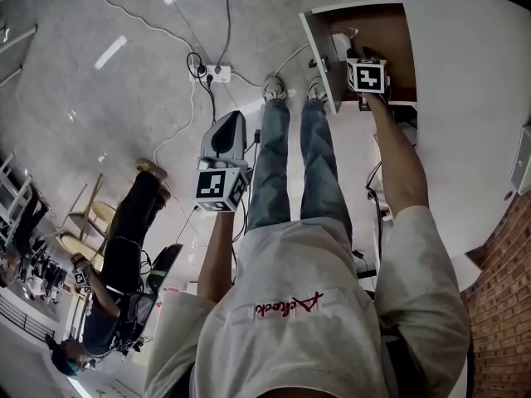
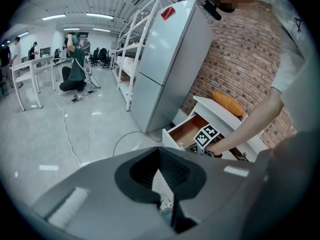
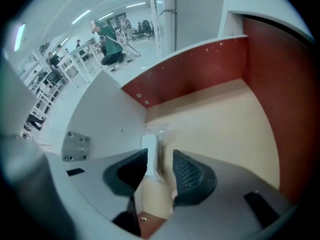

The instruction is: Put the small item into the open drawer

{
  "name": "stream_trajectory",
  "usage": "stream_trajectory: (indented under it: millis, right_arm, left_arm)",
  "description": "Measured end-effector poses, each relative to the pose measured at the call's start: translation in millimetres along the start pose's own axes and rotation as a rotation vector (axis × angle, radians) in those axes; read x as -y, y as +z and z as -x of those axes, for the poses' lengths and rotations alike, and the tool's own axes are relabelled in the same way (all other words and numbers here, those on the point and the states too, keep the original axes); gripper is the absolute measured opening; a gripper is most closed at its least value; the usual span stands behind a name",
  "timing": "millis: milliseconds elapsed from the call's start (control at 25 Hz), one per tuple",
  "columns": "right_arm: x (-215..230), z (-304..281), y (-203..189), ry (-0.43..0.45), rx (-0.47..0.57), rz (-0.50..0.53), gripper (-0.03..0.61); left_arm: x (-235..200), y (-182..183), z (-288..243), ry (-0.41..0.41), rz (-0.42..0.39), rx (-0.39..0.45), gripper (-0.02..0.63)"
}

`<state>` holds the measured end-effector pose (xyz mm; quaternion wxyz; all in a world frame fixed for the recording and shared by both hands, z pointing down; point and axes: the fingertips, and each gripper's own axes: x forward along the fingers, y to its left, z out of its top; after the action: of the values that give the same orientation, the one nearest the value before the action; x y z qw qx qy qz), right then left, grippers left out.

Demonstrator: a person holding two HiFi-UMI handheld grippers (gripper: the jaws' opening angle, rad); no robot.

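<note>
My open right gripper [image 3: 160, 156] straddles the small packet [image 3: 150, 145], lengthwise between its jaws in the drawer [image 3: 220, 126]; left gripper [image 2: 162, 170] closed, distant.

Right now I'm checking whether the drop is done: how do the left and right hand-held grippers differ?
The left hand-held gripper has its jaws together with nothing between them. The right hand-held gripper has them apart, with the small white wrapped item lying unclamped between them. The left one hangs over the floor, away from the open drawer, while the right one reaches inside it. Both are grey and carry a marker cube.
</note>
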<state>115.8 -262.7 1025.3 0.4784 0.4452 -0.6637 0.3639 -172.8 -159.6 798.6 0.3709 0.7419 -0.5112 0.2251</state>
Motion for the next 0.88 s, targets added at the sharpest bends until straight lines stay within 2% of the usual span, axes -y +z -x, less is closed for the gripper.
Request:
stream_trajectory:
  millis: [120, 360, 640, 880]
  right_arm:
    - [-4, 13, 8, -0.005, 0.042, 0.021, 0.141]
    - [-4, 36, 13, -0.035, 0.11, 0.03, 0.022]
    - [-15, 70, 7, -0.014, 0.188, 0.023, 0.012]
    - [-33, 111, 19, 0.021, 0.328, 0.033, 0.012]
  left_arm:
    - [1, 0, 4, 0.002, -0.003, 0.001, 0.006]
    - [9, 6, 8, -0.002, -0.017, 0.027, 0.006]
    - [22, 15, 19, -0.012, -0.025, 0.056, 0.006]
    - [28, 28, 27, -0.006, -0.047, 0.097, 0.006]
